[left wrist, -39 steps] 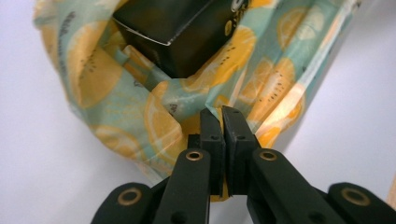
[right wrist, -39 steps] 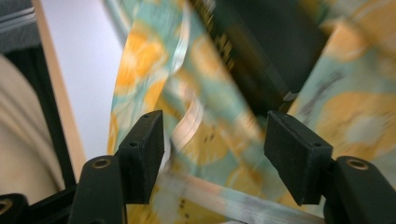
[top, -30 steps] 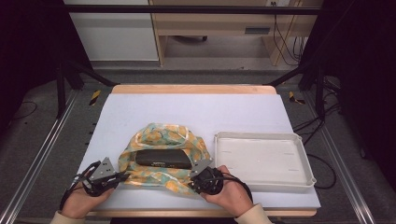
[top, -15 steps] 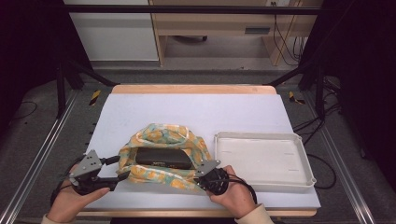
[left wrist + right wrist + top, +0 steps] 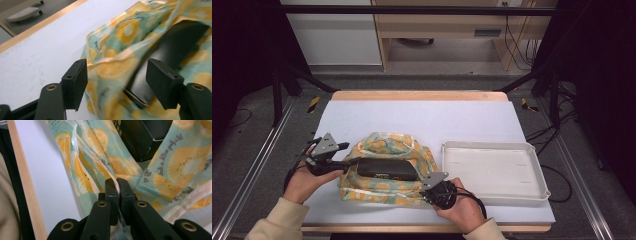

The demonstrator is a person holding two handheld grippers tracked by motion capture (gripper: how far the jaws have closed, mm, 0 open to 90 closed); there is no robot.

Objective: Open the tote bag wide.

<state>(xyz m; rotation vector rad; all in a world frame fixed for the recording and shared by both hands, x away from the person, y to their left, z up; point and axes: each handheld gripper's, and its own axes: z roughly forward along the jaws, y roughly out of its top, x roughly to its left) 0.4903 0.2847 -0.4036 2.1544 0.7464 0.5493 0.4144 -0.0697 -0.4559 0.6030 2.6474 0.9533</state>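
Near the desk's front edge, we see the right gripper (image 5: 116, 185) clamped on the orange-print bag (image 5: 384, 172), left gripper (image 5: 117, 85) just opened, jaws apart around the bag's edge, black box (image 5: 387, 168) inside.

My left gripper view blurs the orange-print bag (image 5: 117, 62) and crops the black box (image 5: 172, 42) inside it at the right; the box's lettering stays unreadable.
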